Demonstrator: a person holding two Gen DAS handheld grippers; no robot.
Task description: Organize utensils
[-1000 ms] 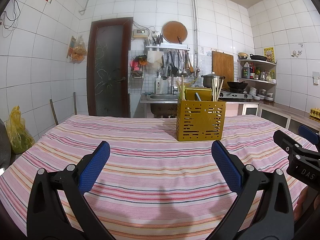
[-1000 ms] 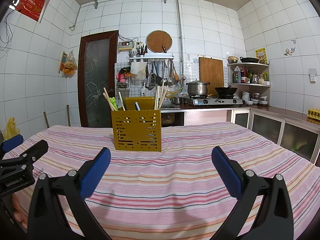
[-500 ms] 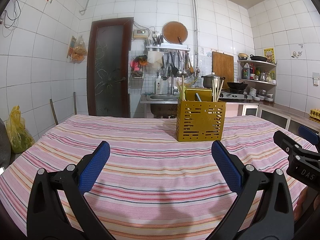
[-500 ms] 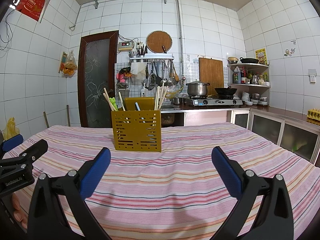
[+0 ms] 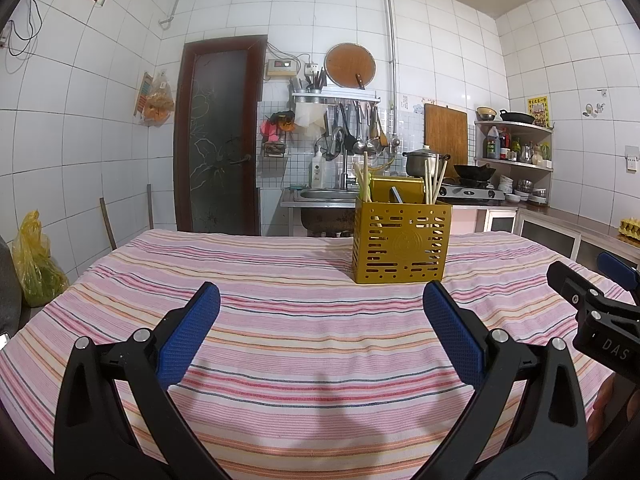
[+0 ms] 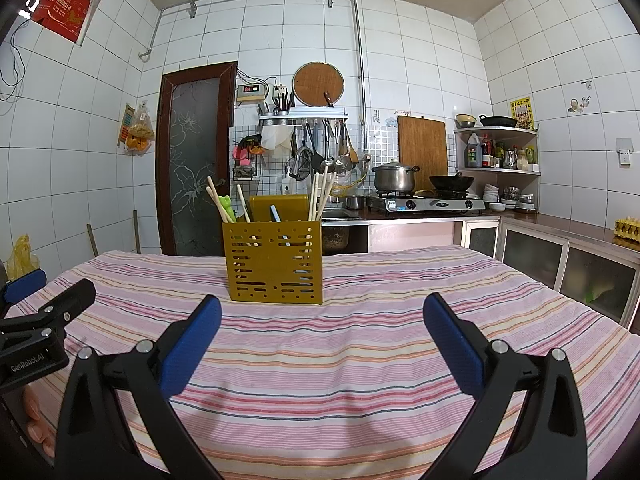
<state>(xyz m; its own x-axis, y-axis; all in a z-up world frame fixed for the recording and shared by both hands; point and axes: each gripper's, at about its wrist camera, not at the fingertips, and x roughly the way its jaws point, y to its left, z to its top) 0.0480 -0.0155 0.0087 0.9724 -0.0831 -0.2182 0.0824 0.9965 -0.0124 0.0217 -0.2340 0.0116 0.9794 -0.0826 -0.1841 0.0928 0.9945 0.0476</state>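
Two grippers hover low over a table (image 5: 280, 344) covered in a pink striped cloth, side by side and apart. The left gripper (image 5: 320, 328) has its jaws spread wide with nothing between the blue pads (image 5: 188, 336). The right gripper (image 6: 322, 330) is likewise spread wide and holds nothing; its pads (image 6: 454, 346) frame only bare cloth. In the left view the right gripper shows at the right edge, and in the right view the left gripper shows at the left edge.

A yellow perforated holder (image 5: 402, 242) stands upright on the cloth, farther back on the table, ahead of both grippers and well apart from them. From the left gripper it sits ahead and a little to the right; from the right gripper it sits ahead and a little to the left (image 6: 274, 262). Chopsticks (image 6: 322, 196) stick up out of it at the right side, leaning slightly, and more (image 6: 218, 204) lean at the left side next to a green-topped utensil (image 6: 226, 204). A blue-handled piece (image 6: 276, 214) rests in the middle part. A yellow back panel rises behind them.

Behind the table are a sink (image 5: 324, 194), a pot (image 6: 394, 176) and a wok (image 6: 452, 182) on a stove, and a dark door (image 5: 218, 136).
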